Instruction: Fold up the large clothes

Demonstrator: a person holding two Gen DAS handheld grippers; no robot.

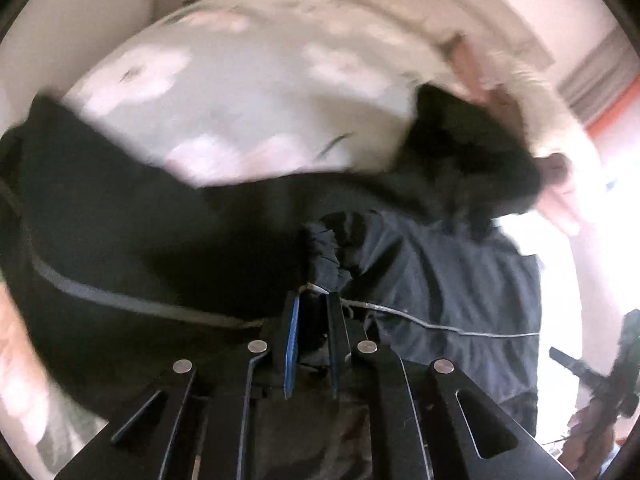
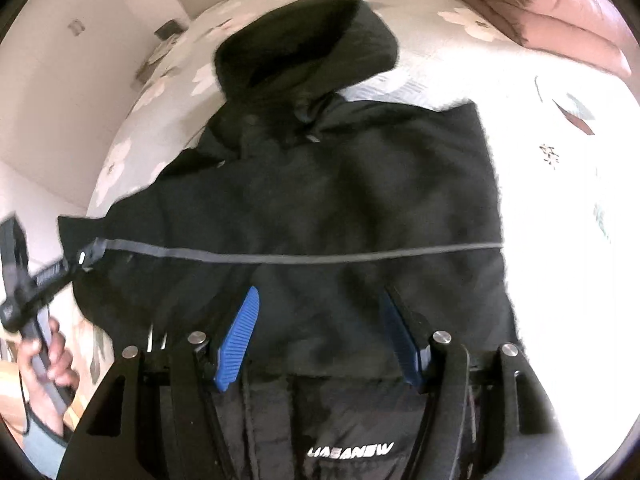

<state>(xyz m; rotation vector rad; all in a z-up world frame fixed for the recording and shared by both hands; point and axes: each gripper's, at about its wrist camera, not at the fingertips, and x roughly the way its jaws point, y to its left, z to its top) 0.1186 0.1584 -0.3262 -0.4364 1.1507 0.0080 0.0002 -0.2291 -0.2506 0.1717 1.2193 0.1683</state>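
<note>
Two grippers: both in view, one in each hand, over a black jacket spread on a bed
Left gripper (image 1: 314,308): jaws drawn narrow, pinching a bunched fold of dark fabric (image 1: 332,256) at the tips; a thin silver zip line (image 1: 440,324) runs off to the right from the pinch
Right gripper (image 2: 320,312): jaws wide apart, blue pads (image 2: 238,340) showing, nothing between them; it hovers over the lower part of the jacket
Jacket (image 2: 340,192): black, lying across the bed, hood (image 2: 304,48) toward the far edge, a grey band (image 2: 360,258) crossing it from side to side; white lettering (image 2: 350,451) shows near the bottom of the right wrist view
Left side of jacket: lifted by the left gripper, seen at the left edge of the right wrist view (image 2: 60,272), where its tips meet the end of the grey band
Bed cover (image 2: 560,200): pale with a flower print, bright and washed out toward the right edge
Pink quilt (image 2: 560,12): bunched at the far right corner of the bed
Left wrist view: strongly blurred, so the far side of the bed cannot be told in detail
</note>
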